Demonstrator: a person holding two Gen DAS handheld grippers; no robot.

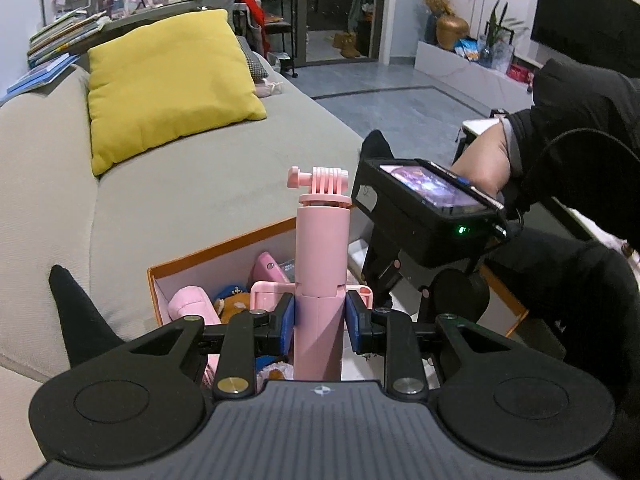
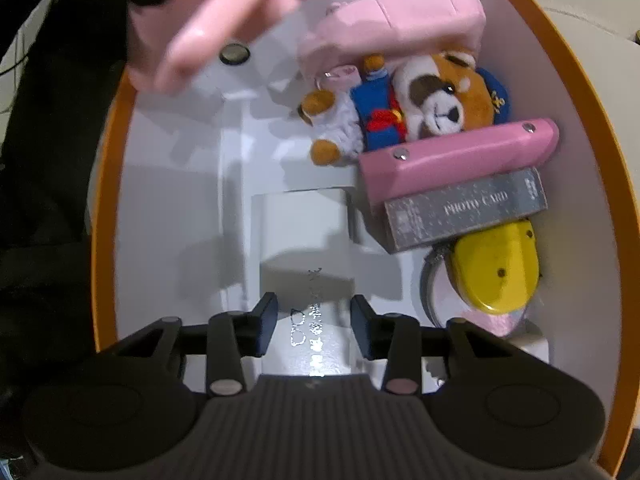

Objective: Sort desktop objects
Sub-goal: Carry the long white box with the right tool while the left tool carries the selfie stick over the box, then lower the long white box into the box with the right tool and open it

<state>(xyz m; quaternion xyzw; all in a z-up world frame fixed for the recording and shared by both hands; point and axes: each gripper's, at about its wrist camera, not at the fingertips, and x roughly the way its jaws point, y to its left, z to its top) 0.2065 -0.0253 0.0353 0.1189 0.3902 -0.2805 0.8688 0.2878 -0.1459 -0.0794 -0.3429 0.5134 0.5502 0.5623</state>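
My left gripper (image 1: 320, 320) is shut on a pink selfie stick (image 1: 322, 248), held upright above the orange-rimmed white box (image 1: 224, 246). The same stick shows blurred at the top left of the right wrist view (image 2: 224, 28). My right gripper (image 2: 314, 316) points down into the box (image 2: 104, 160). A white carton (image 2: 308, 240) with silver lettering lies on the box floor between its fingers, which stand open with slim gaps beside the carton. On the right side of the box lie a plush bear (image 2: 420, 108), a pink pouch (image 2: 400, 16), a pink case (image 2: 460, 156), a grey photo-card pack (image 2: 468, 208) and a yellow item (image 2: 496, 268).
The box stands in front of a grey sofa (image 1: 200, 184) with a yellow cushion (image 1: 168, 84). A person's hand (image 1: 484, 160) and dark sleeve (image 1: 580, 120) hold the right gripper's body (image 1: 424, 216) close to the right of the stick. Books (image 1: 60, 36) pile behind the sofa.
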